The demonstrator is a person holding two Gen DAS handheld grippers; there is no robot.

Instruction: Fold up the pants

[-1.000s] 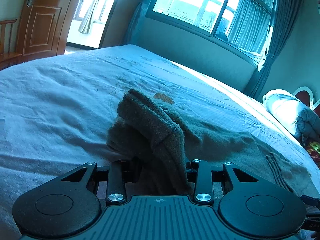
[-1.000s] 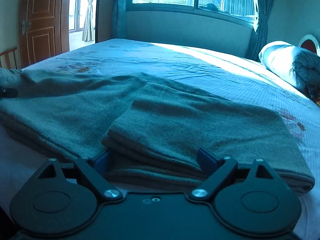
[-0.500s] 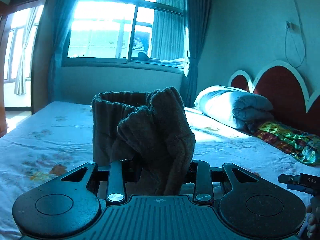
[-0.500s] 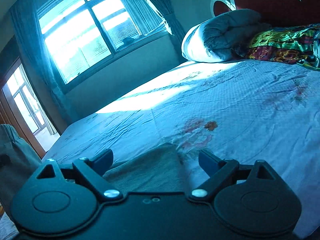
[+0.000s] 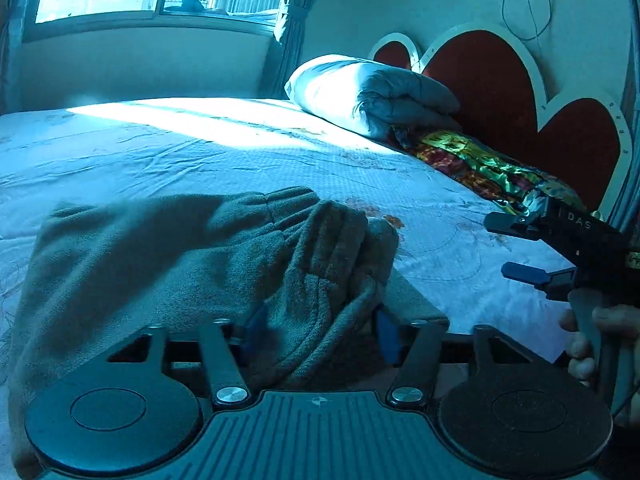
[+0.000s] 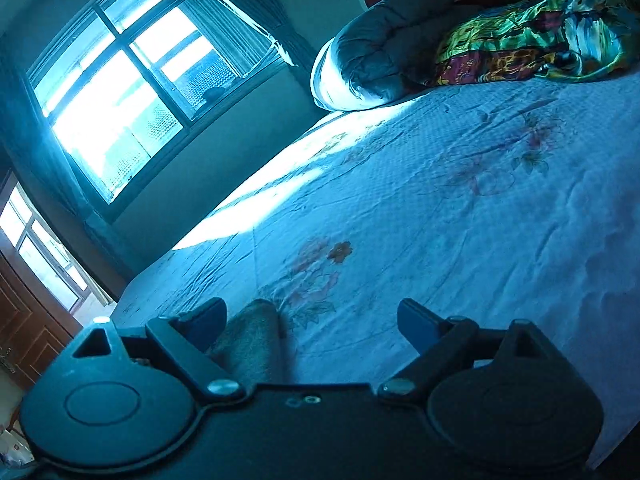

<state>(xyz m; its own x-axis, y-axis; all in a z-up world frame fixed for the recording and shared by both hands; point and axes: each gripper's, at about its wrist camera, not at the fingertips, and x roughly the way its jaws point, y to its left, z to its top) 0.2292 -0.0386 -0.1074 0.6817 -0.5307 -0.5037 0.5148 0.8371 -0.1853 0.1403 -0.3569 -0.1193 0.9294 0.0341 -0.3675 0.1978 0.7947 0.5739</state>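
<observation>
The grey-green pants (image 5: 168, 264) lie partly folded on the bed, bunched at the right end. My left gripper (image 5: 318, 330) is shut on that bunched end, low over the folded stack. My right gripper (image 6: 312, 320) is open and empty, tilted above the sheet; a small corner of the pants (image 6: 250, 344) shows by its left finger. The right gripper also shows in the left wrist view (image 5: 516, 248), open, to the right of the pants, held by a hand.
The bed has a pale floral sheet (image 5: 224, 152). A rolled grey duvet (image 5: 372, 96) and a colourful pillow (image 5: 484, 164) lie against the red heart-shaped headboard (image 5: 500, 76). A window (image 6: 120, 92) and a wooden door (image 6: 28, 328) are beyond the bed.
My left gripper has carried the bunched pants end over and lowered it onto the rest of the pants. My right gripper has let go of the folded edge and lifted away, open.
</observation>
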